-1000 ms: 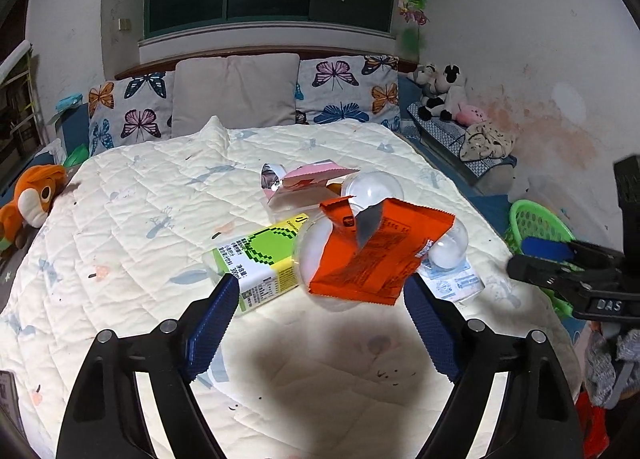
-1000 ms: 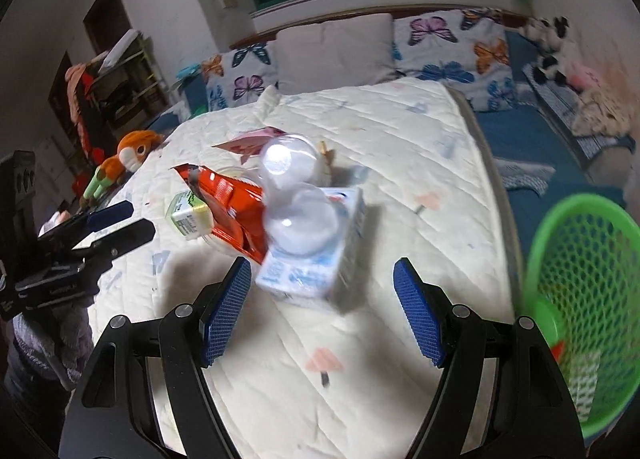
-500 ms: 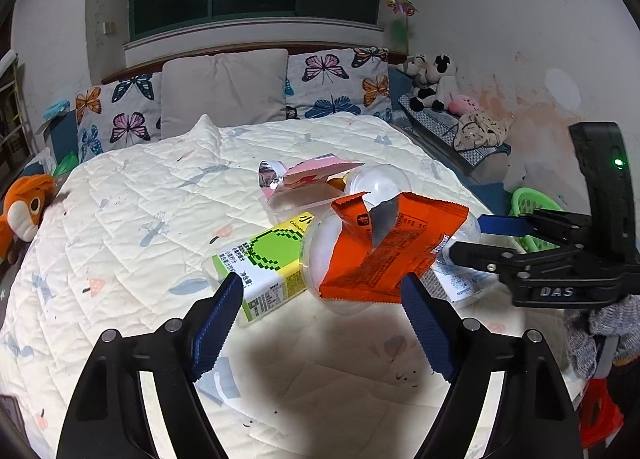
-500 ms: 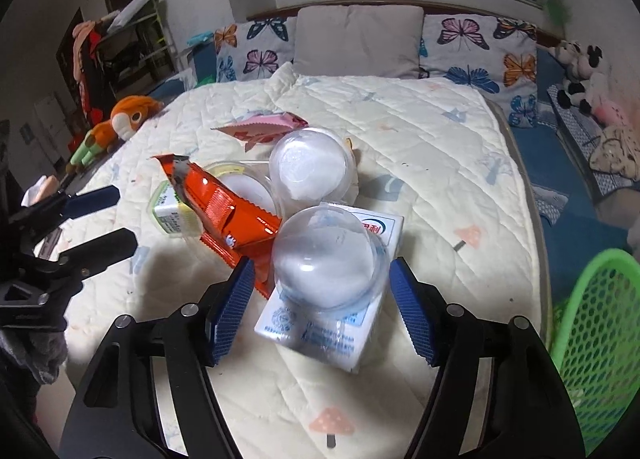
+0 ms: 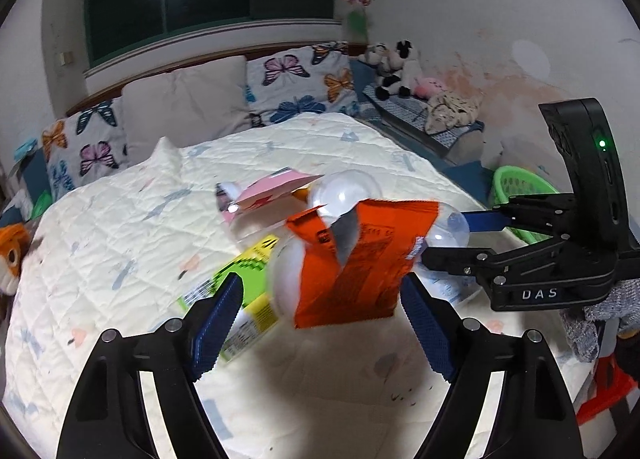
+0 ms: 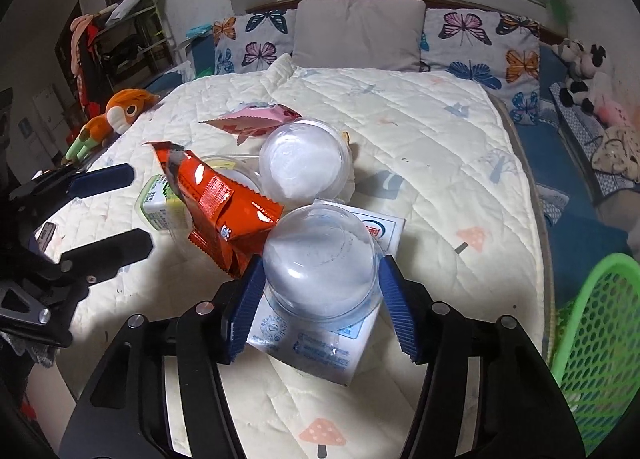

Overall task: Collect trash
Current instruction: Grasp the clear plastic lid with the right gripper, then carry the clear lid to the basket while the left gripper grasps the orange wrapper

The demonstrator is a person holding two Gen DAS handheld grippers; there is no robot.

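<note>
A pile of trash lies on the bed: an orange snack wrapper [image 5: 356, 259] [image 6: 222, 207], a green drink carton [image 5: 244, 291] [image 6: 154, 205], a pink wrapper [image 5: 272, 191] [image 6: 256, 121], clear plastic domes [image 6: 306, 165] and a white packet [image 6: 316, 335]. My left gripper [image 5: 320, 323] is open, its fingers on either side of the orange wrapper and a clear cup. My right gripper [image 6: 320, 311] is open around the nearest clear dome [image 6: 320, 267], its pads close to the dome's sides; it also shows in the left wrist view [image 5: 452, 235].
A green mesh basket [image 6: 596, 343] [image 5: 520, 187] stands beside the bed on the right. Butterfly pillows [image 6: 476, 35] line the headboard. An orange plush toy [image 6: 116, 115] lies at the bed's left edge. Stuffed animals [image 5: 392, 67] sit along the right wall.
Both grippers have moved in toward the pile. My right gripper now brackets the nearest clear dome and its jaws have narrowed. My left gripper has closed in on the orange wrapper.
</note>
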